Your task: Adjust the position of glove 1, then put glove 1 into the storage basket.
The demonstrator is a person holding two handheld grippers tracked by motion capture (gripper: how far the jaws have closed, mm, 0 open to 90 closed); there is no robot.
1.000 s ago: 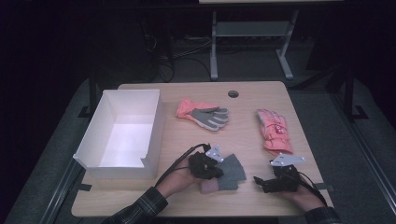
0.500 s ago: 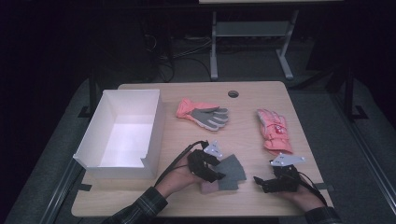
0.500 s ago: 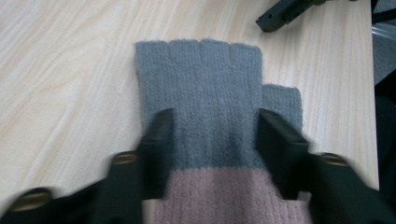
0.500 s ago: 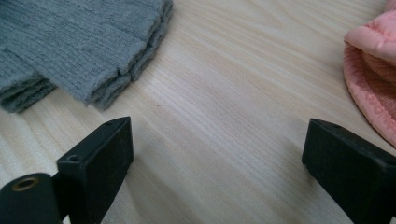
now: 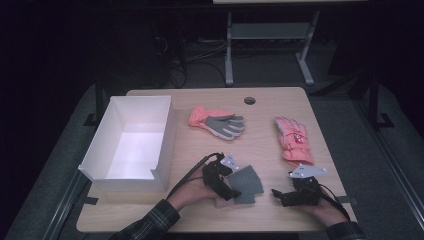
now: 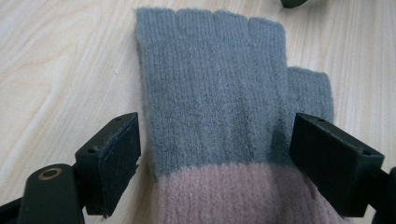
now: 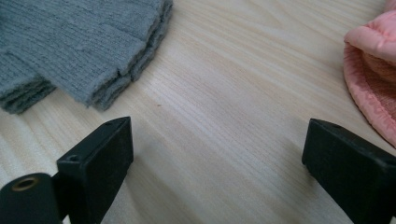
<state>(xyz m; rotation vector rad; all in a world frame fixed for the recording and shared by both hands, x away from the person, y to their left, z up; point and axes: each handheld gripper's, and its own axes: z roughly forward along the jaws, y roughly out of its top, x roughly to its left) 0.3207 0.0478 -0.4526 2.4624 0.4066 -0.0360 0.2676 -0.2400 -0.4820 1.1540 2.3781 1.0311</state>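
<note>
Left gripper (image 6: 212,154), jaws apart, is straddling the grey fingerless glove (image 6: 219,88); clamping seems next. Right gripper (image 7: 217,163) is idling with jaws apart.

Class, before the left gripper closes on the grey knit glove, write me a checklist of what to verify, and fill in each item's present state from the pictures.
1. Left gripper open: ok.
2. Grey glove between its jaws, one either side near the pink cuff: ok.
3. Glove lying flat on the table: ok.
4. Right gripper open, over bare wood, apart from the glove: ok.
5. White box free to receive it: ok.
6. Jaws low enough to catch the knit: cannot tell.
</note>
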